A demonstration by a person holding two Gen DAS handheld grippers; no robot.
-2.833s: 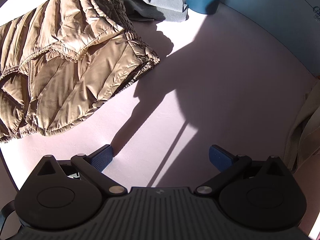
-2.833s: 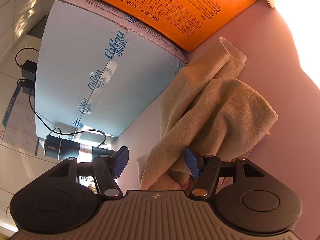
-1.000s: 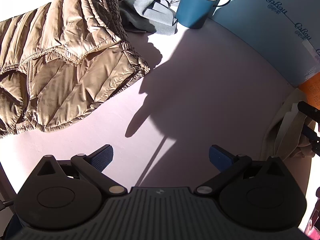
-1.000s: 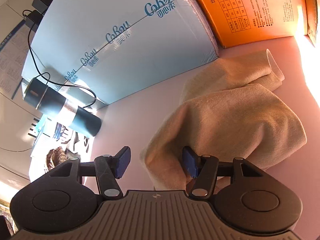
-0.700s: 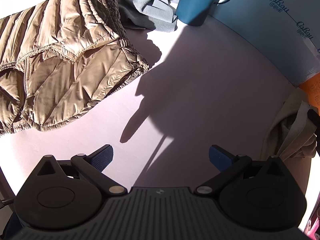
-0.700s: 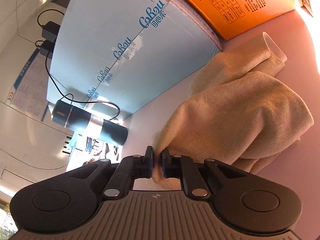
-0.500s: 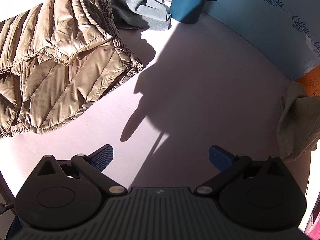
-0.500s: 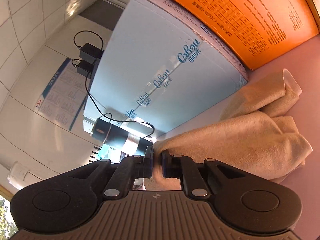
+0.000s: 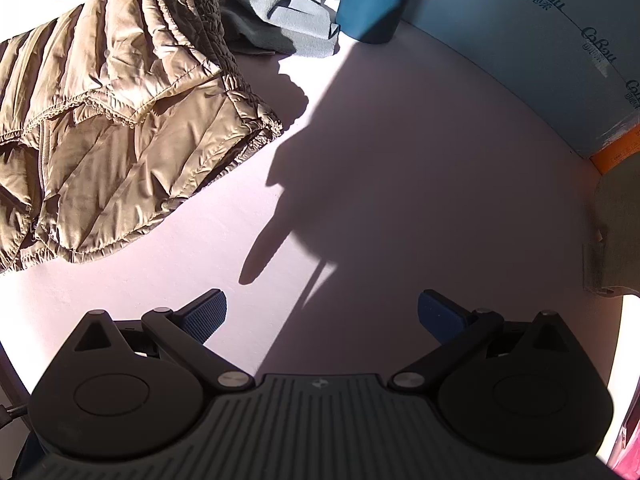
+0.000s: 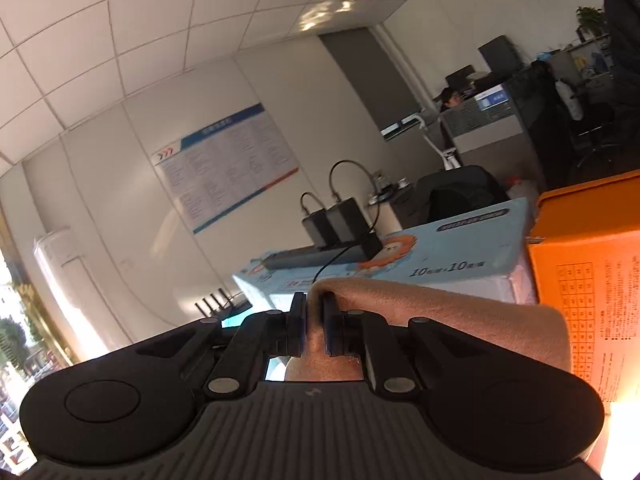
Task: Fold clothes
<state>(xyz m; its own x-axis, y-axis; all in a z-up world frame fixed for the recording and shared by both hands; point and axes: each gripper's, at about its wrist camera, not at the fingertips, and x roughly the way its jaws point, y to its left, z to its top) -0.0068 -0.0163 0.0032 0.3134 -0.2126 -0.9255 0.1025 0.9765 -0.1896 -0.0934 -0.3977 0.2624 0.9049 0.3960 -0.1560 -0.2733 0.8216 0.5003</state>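
Through my left feed, hard sunlight bleached the table point(image 9: 120, 288) and threw one sharp dark shadow across its middle; my right feed flared bottom right, and both curved strongly at their edges

I count three garments on the counter point(image 9: 400, 168): one brown puffer jacket point(image 9: 116, 120), one grey garment point(image 9: 288, 24), one beige cloth point(image 10: 440, 312); also one blue cup point(image 9: 372, 12).

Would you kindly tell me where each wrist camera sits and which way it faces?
Left wrist: behind the open left gripper, angled down at the pink table and brown quilted jacket.
Right wrist: behind the right gripper shut on the tan fleece cloth, tilted up toward the ceiling.
Shared: the light-blue tissue carton.
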